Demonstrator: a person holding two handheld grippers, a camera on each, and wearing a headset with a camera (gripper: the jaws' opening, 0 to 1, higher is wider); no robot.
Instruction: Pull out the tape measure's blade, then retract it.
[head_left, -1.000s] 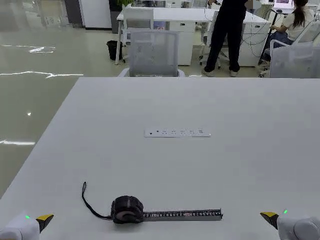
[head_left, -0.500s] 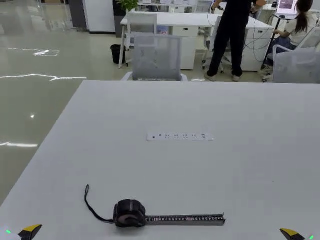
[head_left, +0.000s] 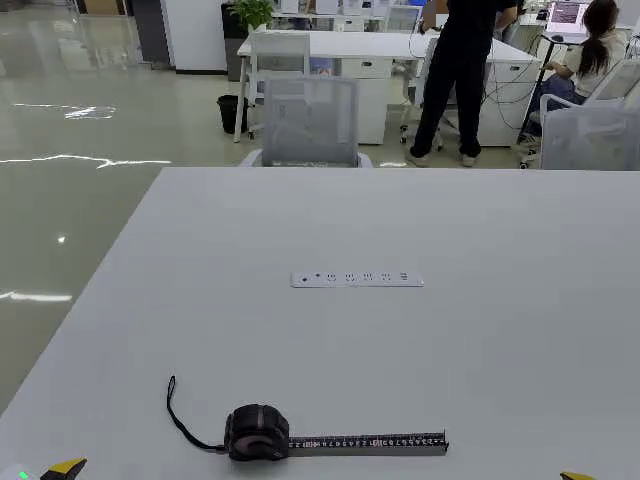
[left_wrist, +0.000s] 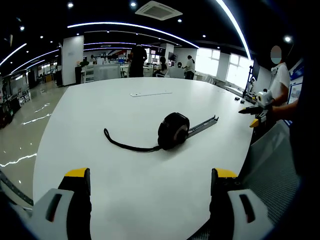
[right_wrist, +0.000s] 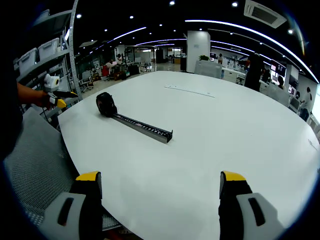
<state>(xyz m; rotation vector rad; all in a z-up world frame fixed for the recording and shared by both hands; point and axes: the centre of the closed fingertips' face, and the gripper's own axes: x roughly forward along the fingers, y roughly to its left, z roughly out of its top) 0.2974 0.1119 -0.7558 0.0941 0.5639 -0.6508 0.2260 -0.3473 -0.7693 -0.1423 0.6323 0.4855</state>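
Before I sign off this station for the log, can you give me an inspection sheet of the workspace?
Surface: white table, plain and unmarked.
Job's things: black round tape measure case lies near the front edge. Its marked blade is pulled out flat toward the right gripper's side, and its black wrist strap trails the other way.
Clutter: nothing seen; a white flush socket strip sits mid-table.
Grippers: left gripper and right gripper are both open, yellow-tipped, holding nothing, apart from the tape measure.
Cables: nothing seen on the table.
Surroundings: grey mesh chair at the far edge, a standing person in dark clothes by white desks, glossy floor.
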